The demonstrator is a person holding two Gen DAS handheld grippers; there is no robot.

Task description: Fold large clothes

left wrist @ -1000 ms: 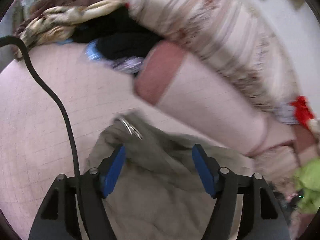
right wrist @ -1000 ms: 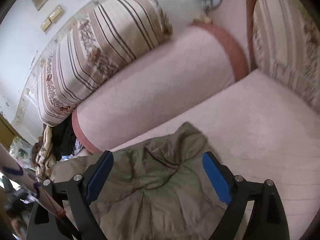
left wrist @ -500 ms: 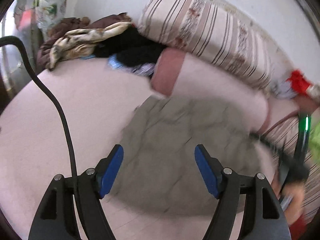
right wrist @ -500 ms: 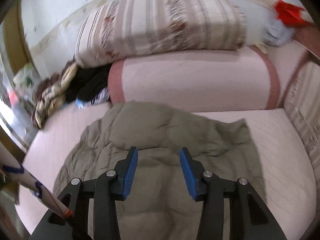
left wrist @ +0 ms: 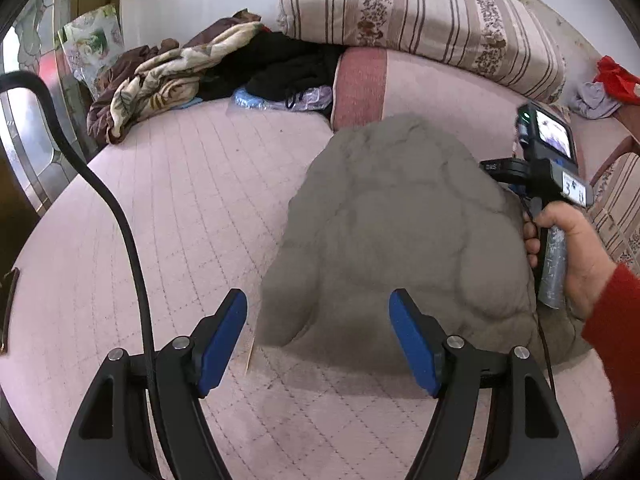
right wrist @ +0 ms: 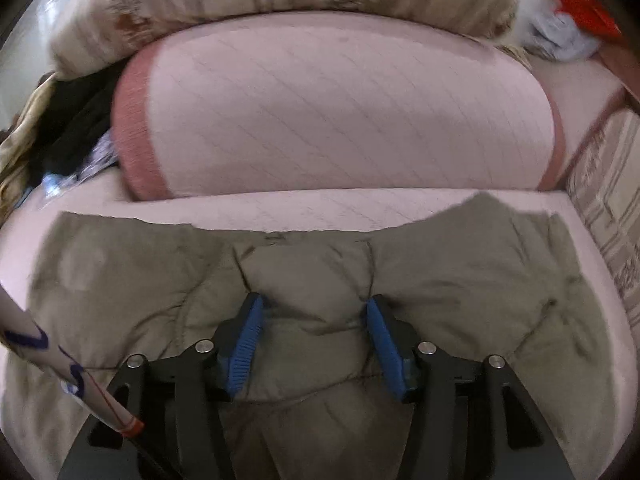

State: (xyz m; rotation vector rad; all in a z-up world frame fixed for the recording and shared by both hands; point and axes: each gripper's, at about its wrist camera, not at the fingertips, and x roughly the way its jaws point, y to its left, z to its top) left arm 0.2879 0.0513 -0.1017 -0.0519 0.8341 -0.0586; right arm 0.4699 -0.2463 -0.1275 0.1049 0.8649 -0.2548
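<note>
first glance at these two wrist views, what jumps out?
The puffy olive-grey jacket spread across the pink quilted sofa seat. In the right wrist view the right gripper is dug into it, jaws opening with a ridge of padding between them. The left gripper hangs open over the jacket's near edge.

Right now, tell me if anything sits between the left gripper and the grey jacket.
Nothing visible does. The left gripper is open just above the grey jacket's near edge, with only bare pink bed cover below. The black cable runs off to the side, clear of the path.
</note>
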